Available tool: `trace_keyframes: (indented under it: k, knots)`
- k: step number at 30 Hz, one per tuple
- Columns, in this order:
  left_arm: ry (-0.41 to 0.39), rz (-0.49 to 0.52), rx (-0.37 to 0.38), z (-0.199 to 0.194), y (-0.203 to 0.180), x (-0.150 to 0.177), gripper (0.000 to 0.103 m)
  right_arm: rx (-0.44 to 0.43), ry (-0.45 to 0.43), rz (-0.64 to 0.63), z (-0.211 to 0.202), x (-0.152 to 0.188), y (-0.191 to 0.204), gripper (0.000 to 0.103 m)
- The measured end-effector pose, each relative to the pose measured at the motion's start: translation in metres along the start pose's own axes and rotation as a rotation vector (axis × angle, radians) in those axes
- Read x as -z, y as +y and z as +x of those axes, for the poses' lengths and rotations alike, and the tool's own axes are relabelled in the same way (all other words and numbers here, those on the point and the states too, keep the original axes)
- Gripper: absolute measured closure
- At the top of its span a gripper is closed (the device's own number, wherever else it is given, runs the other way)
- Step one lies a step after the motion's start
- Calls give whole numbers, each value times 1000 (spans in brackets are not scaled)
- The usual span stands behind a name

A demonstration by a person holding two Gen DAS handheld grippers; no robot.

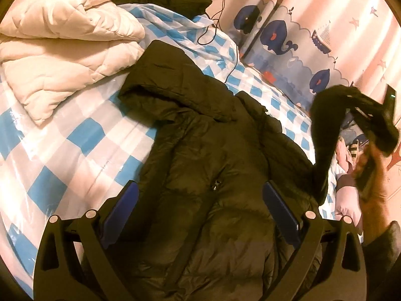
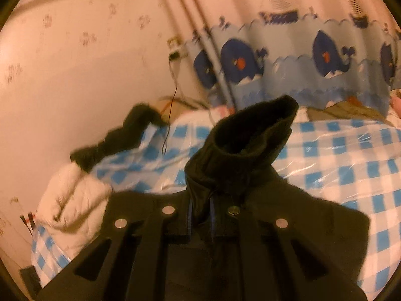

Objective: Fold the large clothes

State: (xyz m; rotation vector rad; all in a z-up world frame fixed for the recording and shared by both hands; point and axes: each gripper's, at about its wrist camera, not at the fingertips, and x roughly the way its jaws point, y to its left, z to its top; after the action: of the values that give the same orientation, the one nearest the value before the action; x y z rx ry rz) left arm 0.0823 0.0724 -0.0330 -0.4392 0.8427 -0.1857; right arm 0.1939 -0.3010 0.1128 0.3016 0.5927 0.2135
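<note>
Directly below the left gripper (image 1: 200,200) lies the black padded hooded jacket (image 1: 213,150), spread on the blue-and-white checked plastic-covered bed (image 1: 75,138). That gripper's blue-padded fingers (image 1: 125,200) stand wide apart, one over each side of the jacket's torso, with the zip pull between them; whether they touch the cloth cannot be told. The jacket's hood points away from this gripper, toward the cream quilted duvet (image 1: 67,42) bunched at the far side of the bed. One black sleeve (image 1: 325,130) rises off the bed at the jacket's right side, lifted clear of the checked cover.

From the right wrist view, the right gripper (image 2: 200,215) has its fingers pressed close together on the dark sleeve, whose ribbed cuff (image 2: 255,130) stands up just beyond the fingertips, open end tilted away. Behind the bed hangs a pale curtain printed with navy whales (image 2: 288,62).
</note>
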Motion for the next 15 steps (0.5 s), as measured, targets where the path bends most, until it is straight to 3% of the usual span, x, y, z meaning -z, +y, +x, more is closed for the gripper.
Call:
trace_keyframes:
  k: [8, 15]
  knots:
    - [4, -2, 3, 0, 4, -1, 8, -19, 120, -73, 73, 52, 43, 92]
    - [10, -6, 5, 1, 4, -1, 8, -32, 205, -182, 107, 95, 79, 92]
